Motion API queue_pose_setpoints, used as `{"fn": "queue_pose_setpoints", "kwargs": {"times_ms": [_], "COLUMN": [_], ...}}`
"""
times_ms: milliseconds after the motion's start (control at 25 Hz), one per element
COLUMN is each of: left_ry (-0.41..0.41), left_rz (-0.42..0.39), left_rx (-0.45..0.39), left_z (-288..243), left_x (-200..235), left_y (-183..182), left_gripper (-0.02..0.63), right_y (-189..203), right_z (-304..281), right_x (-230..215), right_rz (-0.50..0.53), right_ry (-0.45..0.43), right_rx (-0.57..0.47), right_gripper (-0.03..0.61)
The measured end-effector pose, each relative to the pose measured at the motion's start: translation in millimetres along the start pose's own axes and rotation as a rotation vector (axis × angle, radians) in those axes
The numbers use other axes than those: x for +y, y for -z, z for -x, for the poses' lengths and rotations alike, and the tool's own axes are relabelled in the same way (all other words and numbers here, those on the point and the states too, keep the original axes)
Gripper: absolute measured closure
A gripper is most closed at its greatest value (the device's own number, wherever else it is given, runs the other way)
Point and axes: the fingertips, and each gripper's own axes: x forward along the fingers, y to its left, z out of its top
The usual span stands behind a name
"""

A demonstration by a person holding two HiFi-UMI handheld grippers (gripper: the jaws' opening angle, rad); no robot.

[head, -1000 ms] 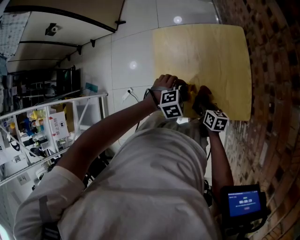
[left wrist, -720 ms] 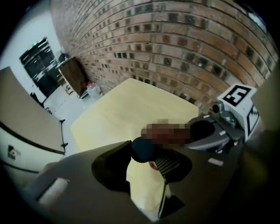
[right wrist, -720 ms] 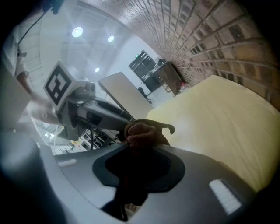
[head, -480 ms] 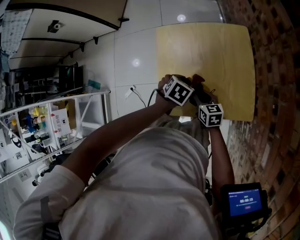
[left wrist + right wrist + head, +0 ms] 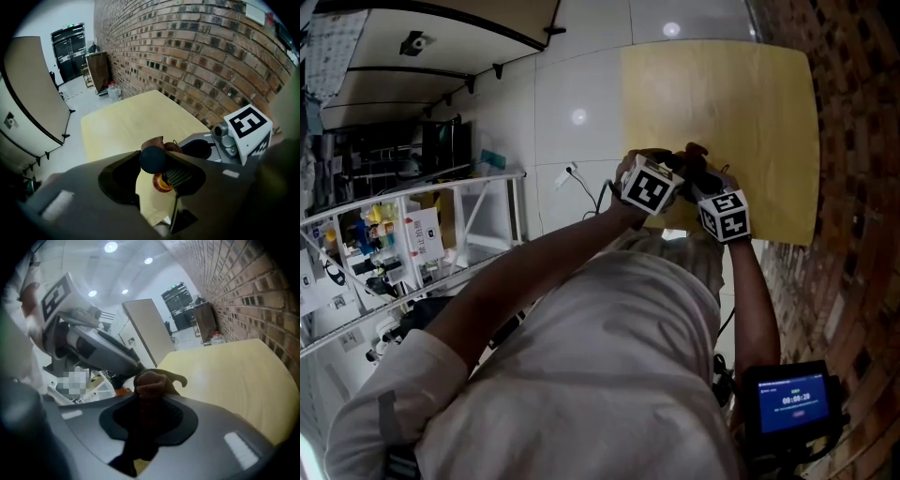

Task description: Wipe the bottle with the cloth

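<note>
Left gripper view: the left gripper (image 5: 159, 176) clamps the bottle (image 5: 153, 160), its cap aimed at the cloth (image 5: 157, 142) just beyond, pinched tight in the right gripper (image 5: 148, 405).

One table (image 5: 722, 94), one brown cloth (image 5: 152, 381), seemingly one dark-capped bottle (image 5: 153, 160), plus two claws: left claw (image 5: 158, 174), right claw (image 5: 144, 420).

bright overhead lighting, dark fisheye edges, blurred foreground.
</note>
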Motion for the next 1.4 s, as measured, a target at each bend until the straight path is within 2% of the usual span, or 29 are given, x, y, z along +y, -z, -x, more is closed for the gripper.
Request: {"fn": "queue_pose_setpoints", "kwargs": {"times_ms": [160,360,480,520,600,760,840,920,1040,1160,1240,1320,1400], "left_ry": [-0.005,0.004,0.027,0.039,0.071,0.135,0.162,0.188,0.210,0.223,0.233,0.242,0.249], "left_rz": [0.028,0.029,-0.040,-0.091,-0.249,-0.704,-0.915,-1.086,-1.326,-1.518,-1.607,-1.664,-1.691], "left_rx": [-0.010,-0.019,-0.014,-0.010,-0.002,0.017,0.032,0.049,0.063,0.065,0.066,0.071,0.079], "left_z": [7,12,11,11,10,5,4,3,1,6,9,8,3], "left_x": [1,-4,-9,-12,-20,-46,-60,-72,-88,-99,-105,-107,-105], "left_y": [2,-3,-7,-7,-5,14,22,29,37,39,39,40,42], "left_gripper": [0.440,0.440,0.440,0.440,0.440,0.440,0.439,0.439,0.439,0.439,0.439,0.439,0.439], "right_y": [28,62,68,65,58,42,28,6,-27,-59,-73,-77,-65], "right_z": [-16,-36,-32,-27,-10,31,50,61,60,43,30,15,0], "right_x": [-22,-46,-56,-59,-68,-95,-106,-110,-102,-78,-57,-35,-14], "right_rz": [-0.157,-0.231,-0.312,-0.347,-0.414,-0.473,-0.455,-0.418,-0.323,-0.227,-0.189,-0.187,-0.197], "right_ry": [0.084,0.192,0.215,0.213,0.212,0.214,0.196,0.145,0.049,-0.088,-0.202,-0.344,-0.488], "right_rx": [0.069,0.233,0.234,0.204,0.123,-0.009,-0.043,-0.065,-0.033,0.061,0.121,0.198,0.324], "right_gripper": [0.492,0.491,0.491,0.491,0.491,0.491,0.491,0.491,0.491,0.491,0.491,0.491,0.491]}}
